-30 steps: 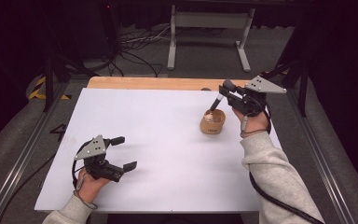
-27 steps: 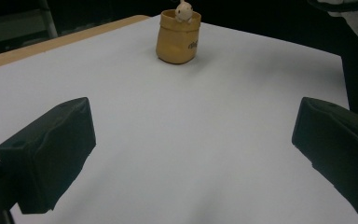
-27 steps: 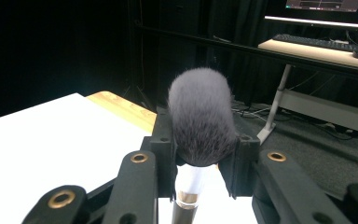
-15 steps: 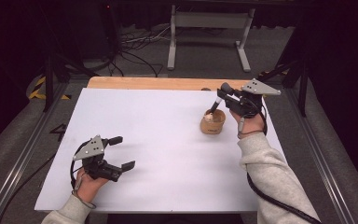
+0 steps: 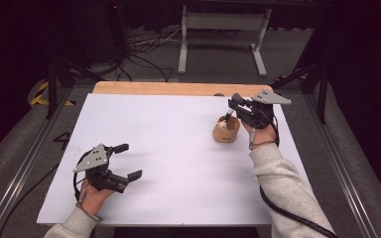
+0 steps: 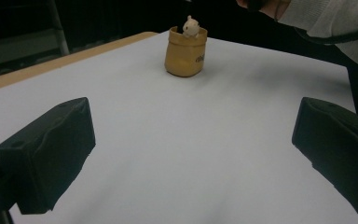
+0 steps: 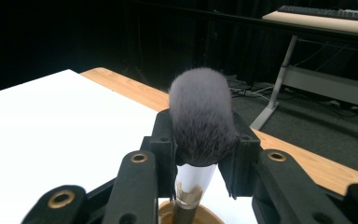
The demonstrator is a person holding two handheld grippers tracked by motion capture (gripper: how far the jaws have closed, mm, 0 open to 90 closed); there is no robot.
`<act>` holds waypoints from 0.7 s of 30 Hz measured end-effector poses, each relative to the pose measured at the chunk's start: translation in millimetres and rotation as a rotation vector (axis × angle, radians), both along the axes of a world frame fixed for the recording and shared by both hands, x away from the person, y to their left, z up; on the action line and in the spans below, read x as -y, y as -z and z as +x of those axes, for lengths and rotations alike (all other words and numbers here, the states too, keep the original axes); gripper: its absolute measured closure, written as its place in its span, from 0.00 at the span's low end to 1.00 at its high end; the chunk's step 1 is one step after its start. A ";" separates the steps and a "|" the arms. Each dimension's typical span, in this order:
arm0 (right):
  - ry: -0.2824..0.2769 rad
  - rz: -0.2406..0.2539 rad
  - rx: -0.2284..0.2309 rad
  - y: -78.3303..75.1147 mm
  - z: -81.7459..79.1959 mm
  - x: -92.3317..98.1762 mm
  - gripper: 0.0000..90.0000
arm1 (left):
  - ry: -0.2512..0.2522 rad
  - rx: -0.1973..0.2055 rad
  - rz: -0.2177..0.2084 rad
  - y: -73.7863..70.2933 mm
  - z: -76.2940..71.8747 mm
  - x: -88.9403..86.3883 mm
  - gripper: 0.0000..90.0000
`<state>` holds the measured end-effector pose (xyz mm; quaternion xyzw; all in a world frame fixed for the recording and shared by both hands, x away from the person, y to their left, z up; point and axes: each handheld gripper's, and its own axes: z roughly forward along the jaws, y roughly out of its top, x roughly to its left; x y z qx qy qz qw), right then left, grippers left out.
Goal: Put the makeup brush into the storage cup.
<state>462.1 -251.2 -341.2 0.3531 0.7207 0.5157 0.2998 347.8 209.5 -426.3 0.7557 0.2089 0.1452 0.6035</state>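
Note:
A small tan pouch-like pot (image 5: 226,133) stands on the white tabletop (image 5: 178,148) at the right, with a little cream figure (image 6: 190,26) poking out of its top. My right gripper (image 5: 239,106) hovers just above and behind the pot, shut on a makeup brush (image 7: 202,116). The brush's grey bristle head sticks up between the jaws and its dark handle slants down into the pot's mouth (image 7: 186,217). My left gripper (image 5: 129,161) rests low at the near left, open with nothing between its jaws, and faces the pot (image 6: 185,51) across the table.
A wooden strip (image 5: 154,88) runs along the table's far edge. Behind it a metal stand (image 5: 221,44) and cables lie on the floor. The person's grey sleeve (image 5: 283,183) lies over the table's near right side.
My right gripper has shifted slightly left and lower with the brush, closer over the pot. The left gripper has hardly moved.

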 end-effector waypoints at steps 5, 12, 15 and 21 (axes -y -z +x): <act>-0.003 -0.012 -0.009 4.0 0.2 -2.8 0.76 | -0.009 0.017 -0.013 -0.2 -0.8 -2.4 0.00; -0.002 0.020 -0.005 5.5 1.6 0.6 0.50 | -0.011 0.010 -0.007 -0.2 -2.0 -2.7 0.00; 0.003 0.041 0.006 1.1 -0.9 2.7 0.40 | -0.023 0.013 -0.017 -0.8 -3.8 -3.7 0.00; -0.002 0.037 0.045 -11.4 -12.9 8.6 0.25 | -0.038 0.003 -0.028 -0.6 -6.1 -8.9 0.00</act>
